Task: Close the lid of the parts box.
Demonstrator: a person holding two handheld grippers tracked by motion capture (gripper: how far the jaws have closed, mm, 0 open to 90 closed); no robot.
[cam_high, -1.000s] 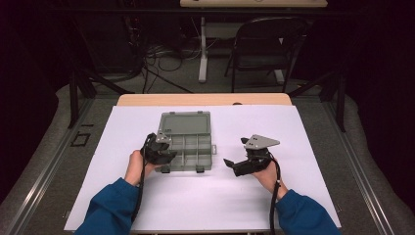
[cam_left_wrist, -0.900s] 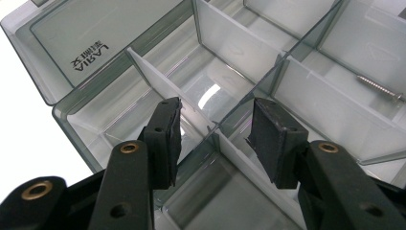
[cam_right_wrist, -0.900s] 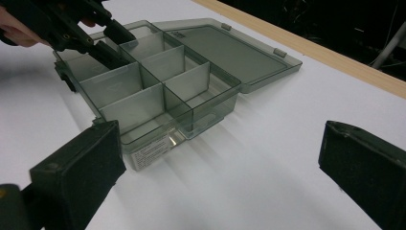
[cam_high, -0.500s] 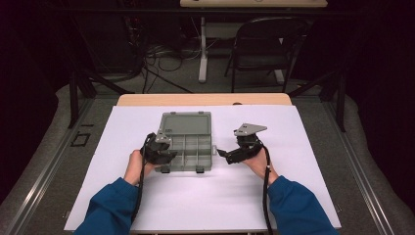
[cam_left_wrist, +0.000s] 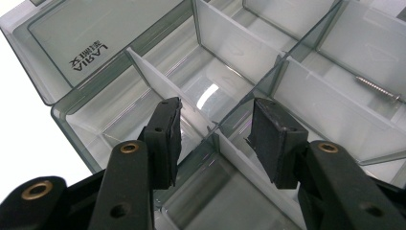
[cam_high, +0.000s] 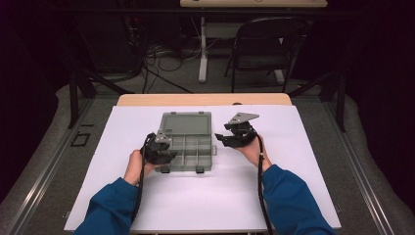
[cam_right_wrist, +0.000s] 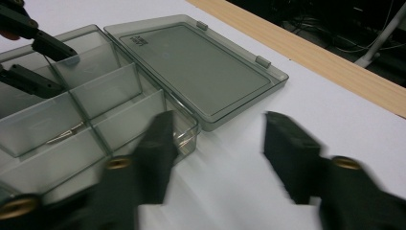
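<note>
Left gripper (cam_left_wrist: 215, 139): fingers part-open astride divider of open translucent grey plastic compartment box (cam_high: 188, 142). Right gripper (cam_right_wrist: 215, 143): fingers just narrowed, empty, beside box's right end.

blue sleeves (cam_high: 293, 200) on both arms; black tongs (cam_left_wrist: 215, 139) with brass-ringed screw holes, black trailing cables (cam_high: 260, 196), a grey three-cornered plate (cam_high: 242, 118) on the right one.

Open grey compartment box (cam_high: 188, 139) between left tool (cam_high: 164, 149) and right tool (cam_high: 226, 139)
</note>
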